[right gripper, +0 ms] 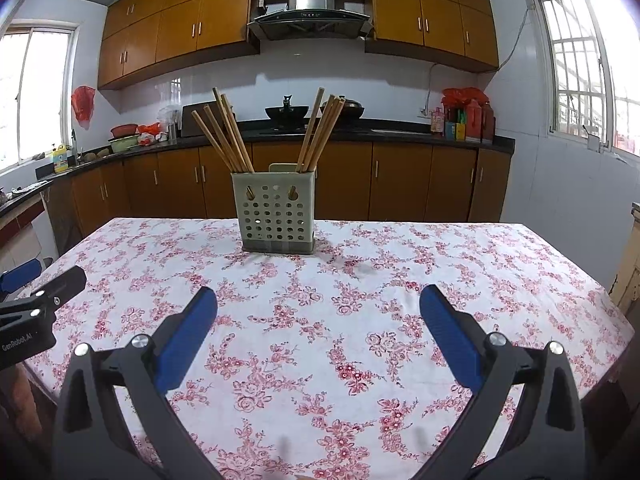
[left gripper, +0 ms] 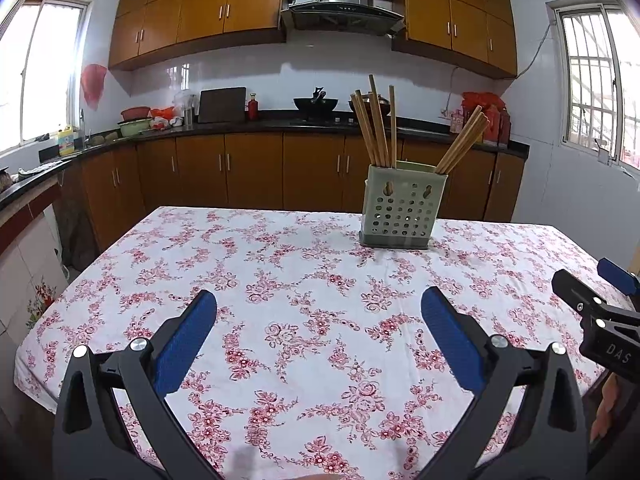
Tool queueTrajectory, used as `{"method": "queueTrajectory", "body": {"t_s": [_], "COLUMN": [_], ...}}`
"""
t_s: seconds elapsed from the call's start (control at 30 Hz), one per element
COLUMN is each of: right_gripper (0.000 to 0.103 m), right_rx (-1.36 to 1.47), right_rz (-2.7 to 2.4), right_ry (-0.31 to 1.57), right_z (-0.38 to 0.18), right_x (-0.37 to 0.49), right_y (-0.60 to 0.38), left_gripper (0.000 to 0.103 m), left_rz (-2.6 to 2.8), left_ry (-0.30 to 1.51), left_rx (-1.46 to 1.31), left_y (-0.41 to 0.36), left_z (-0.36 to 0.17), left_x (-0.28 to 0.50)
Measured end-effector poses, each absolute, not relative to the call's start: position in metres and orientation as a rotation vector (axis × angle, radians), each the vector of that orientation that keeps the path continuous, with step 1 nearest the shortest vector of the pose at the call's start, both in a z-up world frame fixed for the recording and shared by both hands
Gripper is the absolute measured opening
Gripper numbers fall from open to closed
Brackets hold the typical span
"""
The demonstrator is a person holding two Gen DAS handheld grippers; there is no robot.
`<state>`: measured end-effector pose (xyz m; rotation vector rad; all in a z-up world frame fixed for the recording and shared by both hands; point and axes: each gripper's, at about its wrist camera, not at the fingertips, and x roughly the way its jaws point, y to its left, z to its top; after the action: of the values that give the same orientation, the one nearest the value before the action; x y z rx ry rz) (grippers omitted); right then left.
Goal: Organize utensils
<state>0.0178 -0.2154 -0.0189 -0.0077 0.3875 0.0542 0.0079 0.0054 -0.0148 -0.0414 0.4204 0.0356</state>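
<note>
A pale green perforated utensil holder (left gripper: 403, 210) (right gripper: 276, 210) stands upright near the far edge of the table. Several wooden chopsticks (left gripper: 378, 128) (right gripper: 228, 132) lean in it in two bunches, one to the left and one to the right (left gripper: 462, 142) (right gripper: 320, 132). My left gripper (left gripper: 319, 300) is open and empty above the near part of the table, well short of the holder. My right gripper (right gripper: 318, 300) is also open and empty, at a like distance. Each gripper shows at the edge of the other's view (left gripper: 600, 312) (right gripper: 36, 300).
The table carries a white cloth with red flowers (left gripper: 280, 280) (right gripper: 440, 272). Behind it run brown kitchen cabinets and a black counter (left gripper: 240, 124) with a wok, bowls and bottles. Windows are on both side walls.
</note>
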Motion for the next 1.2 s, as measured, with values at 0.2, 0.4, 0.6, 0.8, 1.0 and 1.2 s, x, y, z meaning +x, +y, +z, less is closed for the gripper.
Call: {"method": "queueTrajectory", "body": {"t_s": [0.2, 0.4, 0.6, 0.8, 1.0, 1.2], "right_gripper": [0.099, 0.099, 0.099, 0.099, 0.099, 0.099], "right_rx": [-0.001, 0.0, -0.001, 0.0, 0.0, 0.001], "right_rz": [0.055, 0.055, 0.056, 0.055, 0.055, 0.055], "right_ry": [0.392, 0.392, 0.392, 0.393, 0.394, 0.394], "right_z": [-0.0198, -0.0197, -0.0196, -0.0202, -0.0205, -0.0203], "right_x": [0.0179, 0.0179, 0.0179, 0.0182, 0.0183, 0.0183], "right_y": [-0.2159, -0.2164, -0.2164, -0.2159, -0.2164, -0.2164], "left_gripper": [0.101, 0.101, 0.101, 0.101, 0.101, 0.101], "left_rz": [0.034, 0.033, 0.029, 0.029, 0.029, 0.028], "left_ry": [0.424, 0.425, 0.427, 0.427, 0.427, 0.429], "left_rx": [-0.046, -0.046, -0.045, -0.045, -0.045, -0.045], "left_y": [0.0047, 0.0042, 0.0039, 0.004, 0.0041, 0.0041], "left_z": [-0.0146, -0.0149, -0.015, -0.015, -0.0148, -0.0149], "left_x": [0.0082, 0.0084, 0.0093, 0.0092, 0.0092, 0.0098]}}
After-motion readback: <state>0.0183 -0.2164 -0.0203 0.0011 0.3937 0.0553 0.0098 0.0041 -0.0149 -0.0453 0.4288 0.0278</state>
